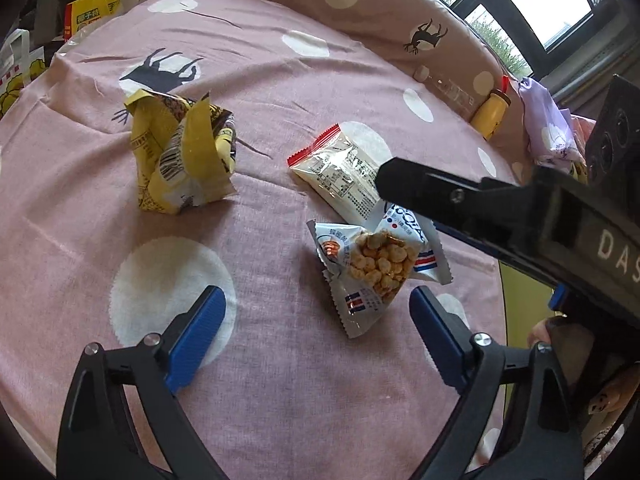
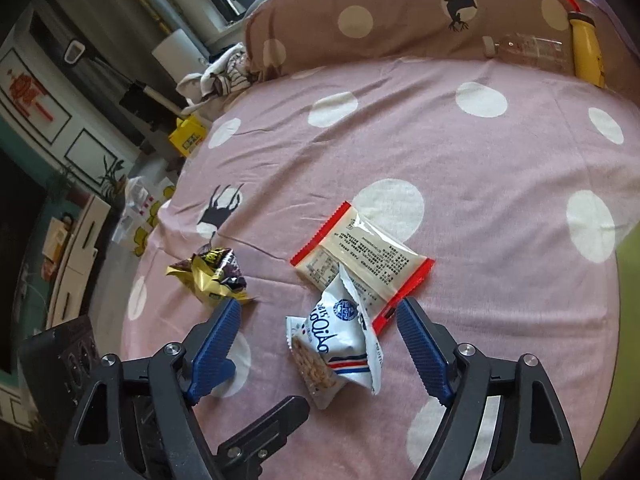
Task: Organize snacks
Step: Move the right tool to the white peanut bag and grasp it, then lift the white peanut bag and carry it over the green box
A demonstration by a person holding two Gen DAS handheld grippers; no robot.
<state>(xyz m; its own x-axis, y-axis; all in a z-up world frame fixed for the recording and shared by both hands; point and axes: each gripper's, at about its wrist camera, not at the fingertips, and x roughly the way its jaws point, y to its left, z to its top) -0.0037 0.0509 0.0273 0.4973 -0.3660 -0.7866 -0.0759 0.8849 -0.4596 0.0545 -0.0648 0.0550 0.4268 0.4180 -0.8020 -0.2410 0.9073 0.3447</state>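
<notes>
1. Left hand-held gripper (image 1: 316, 320) is open wide, nothing held; its blue pads straddle the near end of the white-and-blue snack pack (image 1: 376, 268) but do not press it.
2. Right hand-held gripper (image 2: 320, 340) is also open, holding nothing; the same white-and-blue pack (image 2: 336, 344) lies between its pads, with a gap on both sides.
3. Right gripper's black finger reaches into the left wrist view from the right, over the red-edged packet (image 1: 340, 172).
4. Carrier is a bed (image 1: 280, 400) with a pink dotted sheet, not a table. All three snacks sit mid-bed, well off its edges.
5. White-and-blue pack leans on and overlaps the near edge of the red-edged packet (image 2: 360, 252). Crumpled yellow bag (image 1: 180, 160) stands apart, toward the left side of the bed.
6. Pillow (image 2: 400, 12) lies along the head end; a yellow bottle (image 2: 586, 48) and a clear bottle (image 2: 528, 50) rest against it.
7. Step, as I judge it: approach to pick the white-and-blue pack, both grippers converging on it, no grasp made yet.
8. Next move likely calls for one gripper to lower, centre on the pack's puffed middle and close gently, since the film is slippery and crushable.
9. Risk: dragging the red-edged packet along, as the two touch. Destination for the snacks not visible.
</notes>
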